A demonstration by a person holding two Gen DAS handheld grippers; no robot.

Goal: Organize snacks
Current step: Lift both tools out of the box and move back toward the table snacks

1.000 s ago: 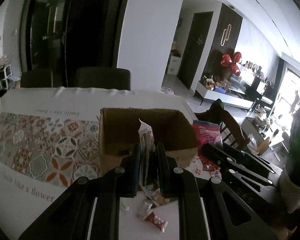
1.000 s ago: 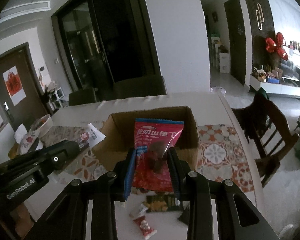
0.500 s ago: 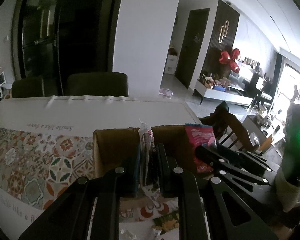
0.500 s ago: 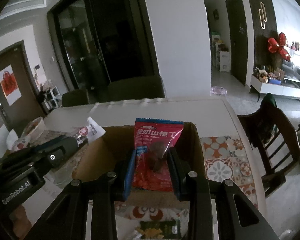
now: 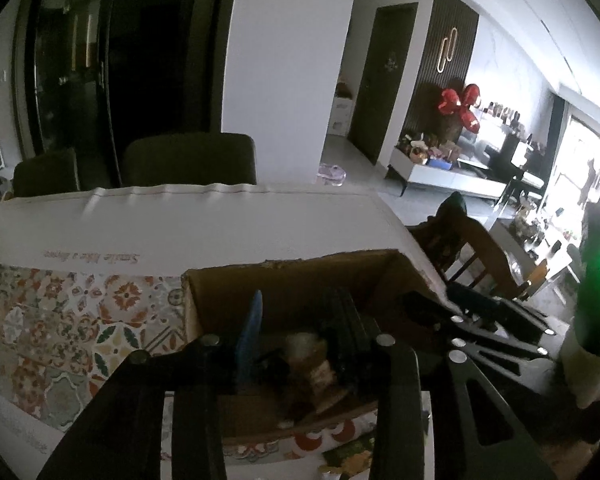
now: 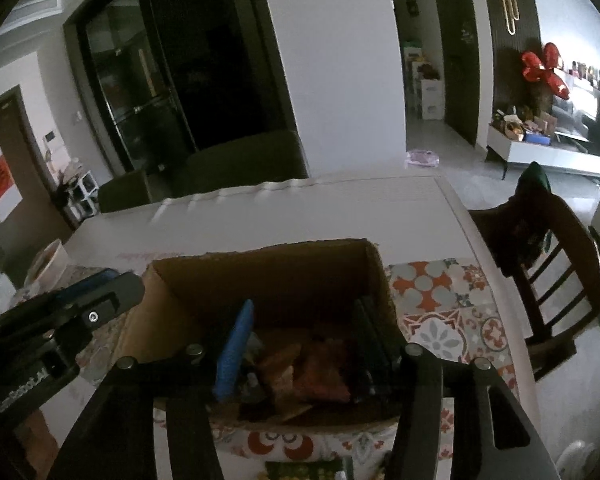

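Observation:
An open cardboard box [image 5: 284,266] [image 6: 260,254] stands on the table, with several snack packets lying inside. My left gripper [image 5: 296,296] hangs over the box, and its jaws are opening. A pale, blurred packet [image 5: 306,346] lies below them in the box, free of the pads. My right gripper [image 6: 304,304] is over the same box, its jaws also opening. The red packet [image 6: 320,376] lies loose on the other snacks beneath it. Each gripper shows in the other's view, the right gripper [image 5: 480,320] beside the box and the left gripper [image 6: 60,320] at its left corner.
The box sits on a tile-patterned tablecloth [image 5: 60,320]. A green snack packet [image 5: 352,452] lies on the table in front of the box. A wooden chair [image 6: 548,264] stands at the table's right side, dark chairs [image 5: 188,160] at the far side, and a bowl [image 6: 48,260] far left.
Both grippers moved forward over the box and their jaws spread. The clear packet left the left pads and the red packet left the right pads; both now lie in the box.

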